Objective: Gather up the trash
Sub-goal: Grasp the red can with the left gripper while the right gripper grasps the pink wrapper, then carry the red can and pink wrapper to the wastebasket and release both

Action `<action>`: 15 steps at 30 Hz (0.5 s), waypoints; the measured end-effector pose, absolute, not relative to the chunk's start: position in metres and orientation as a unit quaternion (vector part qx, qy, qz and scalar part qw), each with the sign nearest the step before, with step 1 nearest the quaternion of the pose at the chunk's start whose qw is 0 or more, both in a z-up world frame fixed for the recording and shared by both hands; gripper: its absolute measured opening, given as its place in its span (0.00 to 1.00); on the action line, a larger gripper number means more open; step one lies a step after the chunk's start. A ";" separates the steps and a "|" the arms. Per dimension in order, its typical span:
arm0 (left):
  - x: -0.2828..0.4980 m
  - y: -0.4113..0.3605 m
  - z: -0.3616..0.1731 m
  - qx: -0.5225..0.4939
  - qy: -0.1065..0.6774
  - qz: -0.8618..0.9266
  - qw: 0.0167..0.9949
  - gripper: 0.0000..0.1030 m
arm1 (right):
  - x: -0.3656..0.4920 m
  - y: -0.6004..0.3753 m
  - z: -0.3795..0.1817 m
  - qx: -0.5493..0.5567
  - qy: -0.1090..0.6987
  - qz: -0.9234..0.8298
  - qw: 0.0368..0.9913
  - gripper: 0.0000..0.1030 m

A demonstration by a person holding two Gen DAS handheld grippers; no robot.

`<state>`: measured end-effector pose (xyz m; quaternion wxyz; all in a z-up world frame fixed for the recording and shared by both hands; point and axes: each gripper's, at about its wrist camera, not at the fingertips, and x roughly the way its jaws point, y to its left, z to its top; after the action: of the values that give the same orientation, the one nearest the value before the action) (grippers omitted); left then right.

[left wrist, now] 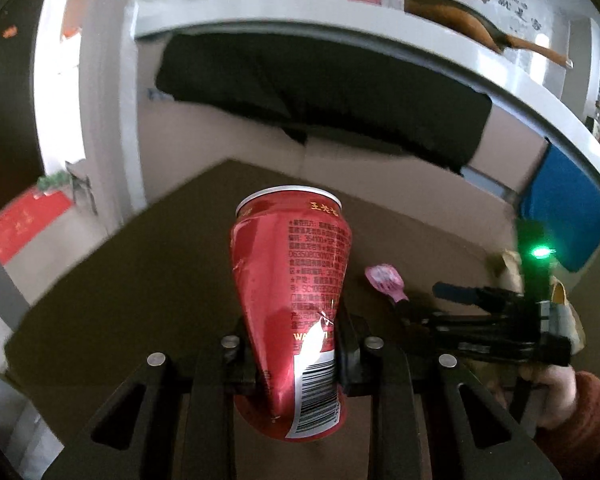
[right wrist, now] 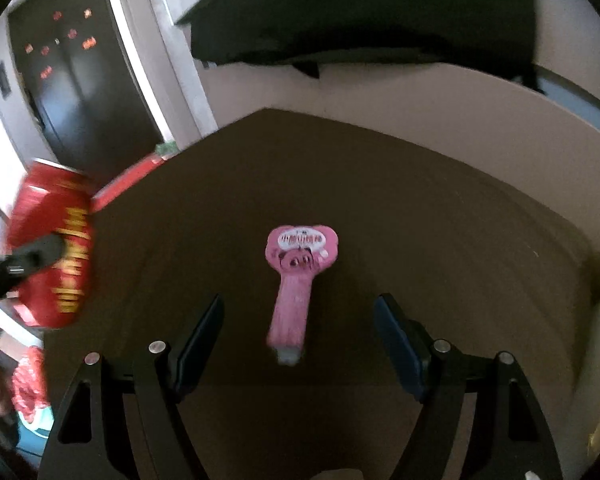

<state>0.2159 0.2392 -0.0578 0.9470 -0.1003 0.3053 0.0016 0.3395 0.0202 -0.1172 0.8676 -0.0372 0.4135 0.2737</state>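
Lowest in the left wrist view, the left gripper [left wrist: 296,354] is clamped on a red can [left wrist: 290,280]. The can is pinched near its lower half and dented there, standing roughly upright with its silver rim toward the middle of the frame, probably held that way so it can be carried clear of the brown table [left wrist: 140,280]. In the right wrist view the same can [right wrist: 52,252] sits blurred at the left edge, off the table's side.

At the bottom of the right wrist view, the right gripper [right wrist: 298,332] stands wide with nothing between its pads. A pink wrapper [right wrist: 296,280] lies flat on the table [right wrist: 420,240] at frame centre, its narrow tail pointing toward the gap between the fingers, its broad printed head farther off. The fingers straddle that tail, which looks like a line-up for the next pick.

In the left wrist view the wrapper [left wrist: 384,280] shows right of centre, just ahead of the right gripper [left wrist: 440,300] and the hand [left wrist: 556,392] carrying it.

Beyond, a dark cloth [left wrist: 320,92] hangs under a white counter [left wrist: 340,20] across the upper frame.
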 end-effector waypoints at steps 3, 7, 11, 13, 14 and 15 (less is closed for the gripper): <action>0.216 0.246 -0.059 -0.103 0.299 0.002 0.949 0.25 | 0.358 0.037 -0.127 -0.044 0.425 0.261 0.866 0.66; 0.219 0.245 -0.063 -0.104 0.308 0.003 0.946 0.25 | 0.373 0.048 -0.135 -0.060 0.436 0.254 0.861 0.66; 0.223 0.239 -0.065 -0.102 0.315 0.004 0.944 0.25 | 0.375 0.060 -0.140 -0.109 0.435 0.257 0.856 0.48; 0.222 0.237 -0.064 -0.096 0.313 0.005 0.945 0.25 | 0.370 0.060 -0.138 -0.120 0.429 0.261 0.856 0.45; 0.222 0.234 -0.063 -0.092 0.312 0.005 0.946 0.25 | 0.368 0.058 -0.136 -0.119 0.425 0.264 0.857 0.45; 0.222 0.231 -0.061 -0.090 0.312 0.003 0.946 0.25 | 0.363 0.055 -0.131 -0.114 0.420 0.270 0.859 0.45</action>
<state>0.2224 0.2309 -0.0611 0.9459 -0.0896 0.3118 0.0032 0.3635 0.0547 -0.1305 0.8590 -0.1143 0.4198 0.2697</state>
